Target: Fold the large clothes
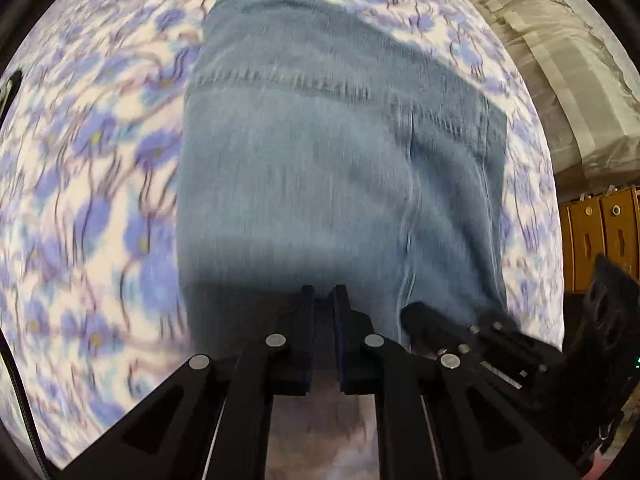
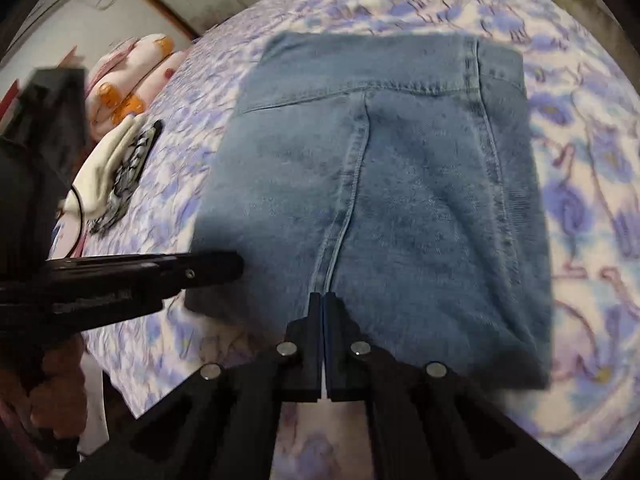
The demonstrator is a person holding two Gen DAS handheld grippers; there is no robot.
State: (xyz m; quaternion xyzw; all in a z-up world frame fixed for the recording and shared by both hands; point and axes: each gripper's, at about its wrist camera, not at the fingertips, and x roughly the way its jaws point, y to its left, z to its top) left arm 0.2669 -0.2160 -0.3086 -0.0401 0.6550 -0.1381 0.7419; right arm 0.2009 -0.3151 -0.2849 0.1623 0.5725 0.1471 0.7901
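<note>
Folded blue jeans [image 1: 320, 152] lie flat on a bed sheet with blue flowers [image 1: 80, 160]; they also show in the right wrist view [image 2: 380, 184]. My left gripper [image 1: 324, 296] is over the near edge of the jeans, its jaws a narrow gap apart with nothing seen between them. My right gripper [image 2: 322, 300] is shut with its pads together, tips at the near edge of the jeans by the centre seam, holding nothing visible. Each gripper shows in the other's view: the right one [image 1: 440, 320] and the left one [image 2: 208, 268].
The flowered sheet [image 2: 580, 160] surrounds the jeans. A folded white and black garment [image 2: 116, 168] and a pink and orange soft item [image 2: 132, 68] lie at the left. A plastic-covered wall [image 1: 560, 60] and wooden cabinets [image 1: 596, 236] stand to the right.
</note>
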